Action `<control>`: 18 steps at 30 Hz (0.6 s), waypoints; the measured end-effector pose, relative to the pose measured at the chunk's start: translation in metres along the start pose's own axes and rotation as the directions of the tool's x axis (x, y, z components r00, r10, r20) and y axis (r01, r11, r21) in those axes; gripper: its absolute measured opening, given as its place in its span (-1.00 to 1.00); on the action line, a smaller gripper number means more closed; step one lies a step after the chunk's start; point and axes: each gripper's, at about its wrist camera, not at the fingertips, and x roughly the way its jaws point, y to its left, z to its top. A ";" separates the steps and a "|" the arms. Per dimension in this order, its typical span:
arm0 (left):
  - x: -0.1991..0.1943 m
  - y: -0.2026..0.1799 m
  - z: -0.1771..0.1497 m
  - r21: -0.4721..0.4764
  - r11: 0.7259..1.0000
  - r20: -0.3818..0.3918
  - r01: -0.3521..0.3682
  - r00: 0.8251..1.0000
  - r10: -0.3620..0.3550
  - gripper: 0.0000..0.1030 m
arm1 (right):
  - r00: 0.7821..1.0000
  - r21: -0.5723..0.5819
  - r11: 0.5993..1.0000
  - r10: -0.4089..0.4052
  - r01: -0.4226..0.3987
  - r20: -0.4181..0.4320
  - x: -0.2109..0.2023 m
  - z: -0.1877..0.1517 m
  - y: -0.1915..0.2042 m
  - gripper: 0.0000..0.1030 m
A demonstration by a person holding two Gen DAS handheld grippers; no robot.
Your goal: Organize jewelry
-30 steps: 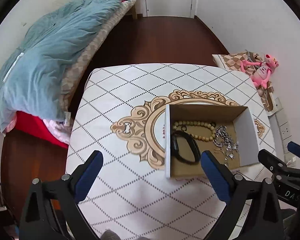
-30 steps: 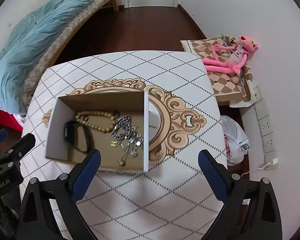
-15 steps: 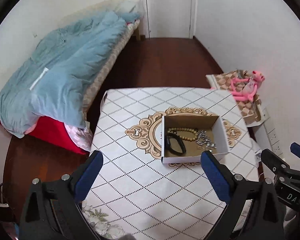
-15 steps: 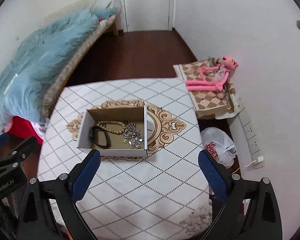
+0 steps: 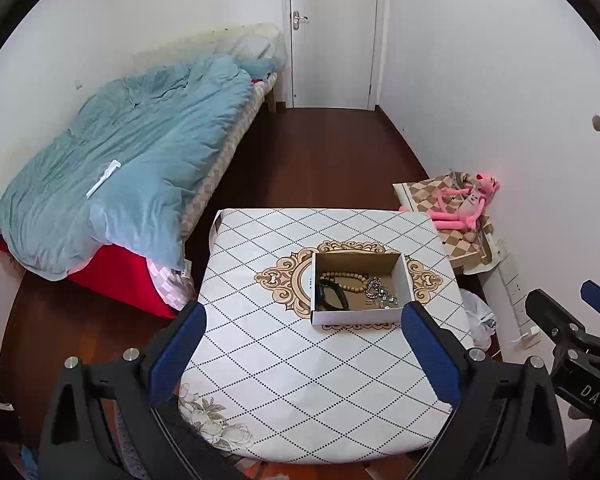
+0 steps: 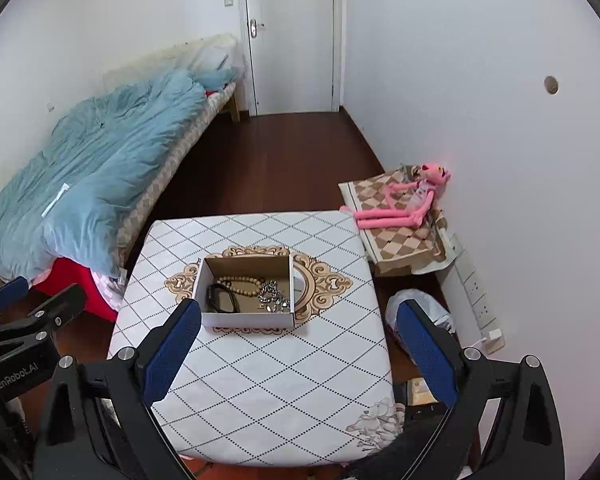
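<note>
Clearly both tools hang empty, jaws spread wide: the box [image 5: 360,288] of jewelry sits mid-table, ahead and far of the left gripper [image 5: 300,354], left of the right gripper [image 6: 296,350].

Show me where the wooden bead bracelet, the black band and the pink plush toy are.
Tan wooden bead bracelet [image 5: 345,277], left wrist view, on its bead strand.
Black loop band [image 6: 221,299], right wrist view, on its near curve.
Pink plush toy [image 6: 418,198], right wrist view, on its torso.

silver jewelry [image 5: 378,292] in the box [image 5: 356,317], perhaps tangled chains
</note>
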 end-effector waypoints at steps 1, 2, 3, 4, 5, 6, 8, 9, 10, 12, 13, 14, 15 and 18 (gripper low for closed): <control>-0.004 0.000 0.000 0.004 1.000 0.004 0.003 1.000 -0.003 0.93 | 1.000 0.001 1.000 0.002 -0.002 0.006 -0.006 -0.001 0.000 0.98; -0.008 0.000 0.000 0.007 1.000 0.009 0.002 1.000 -0.002 0.93 | 1.000 0.002 1.000 0.004 -0.004 0.010 -0.010 -0.001 0.000 1.00; -0.011 0.000 0.000 0.007 1.000 0.012 0.001 1.000 -0.001 0.93 | 1.000 0.002 1.000 0.004 -0.004 0.014 -0.014 -0.002 0.000 1.00; -0.013 0.001 -0.001 0.006 1.000 0.014 0.004 1.000 -0.004 0.93 | 1.000 0.002 1.000 0.007 -0.007 0.017 -0.019 -0.004 0.001 1.00; -0.015 0.001 -0.001 0.006 1.000 0.014 0.007 1.000 -0.007 0.93 | 1.000 0.003 1.000 0.010 -0.010 0.020 -0.023 -0.005 0.001 1.00; -0.017 0.001 -0.002 0.004 1.000 0.011 0.007 1.000 -0.007 0.93 | 1.000 0.003 1.000 0.007 -0.007 0.024 -0.026 -0.005 0.001 1.00; -0.020 0.001 -0.005 0.006 1.000 0.007 0.012 1.000 -0.012 0.93 | 1.000 -0.004 1.000 -0.002 0.002 0.027 -0.030 -0.007 0.002 1.00; -0.021 0.000 -0.006 0.009 1.000 0.006 0.012 1.000 -0.012 0.93 | 1.000 -0.002 1.000 0.001 -0.001 0.025 -0.031 -0.008 0.001 1.00; -0.021 0.000 -0.007 0.011 1.000 0.002 0.014 1.000 -0.014 0.93 | 1.000 0.000 1.000 0.003 -0.003 0.018 -0.031 -0.009 0.001 1.00; -0.021 -0.001 -0.009 0.013 1.000 -0.003 0.015 1.000 -0.015 0.93 | 1.000 0.004 1.000 0.008 -0.008 0.003 -0.028 -0.011 -0.001 1.00; -0.019 -0.002 -0.009 0.015 1.000 -0.007 0.012 1.000 -0.012 0.93 | 1.000 0.007 1.000 0.008 -0.008 -0.004 -0.026 -0.011 -0.001 1.00; -0.017 -0.002 -0.010 0.014 1.000 -0.012 0.011 1.000 -0.011 0.93 | 1.000 0.005 1.000 0.007 -0.007 -0.011 -0.024 -0.011 -0.002 1.00; -0.014 -0.003 -0.009 0.014 1.000 -0.020 0.009 1.000 -0.009 0.93 | 1.000 0.006 1.000 0.007 -0.007 -0.014 -0.022 -0.010 -0.002 1.00; -0.004 -0.006 -0.006 0.016 1.000 -0.032 -0.006 0.999 0.007 0.93 | 1.000 0.000 1.000 -0.005 0.005 -0.028 -0.011 -0.006 -0.003 1.00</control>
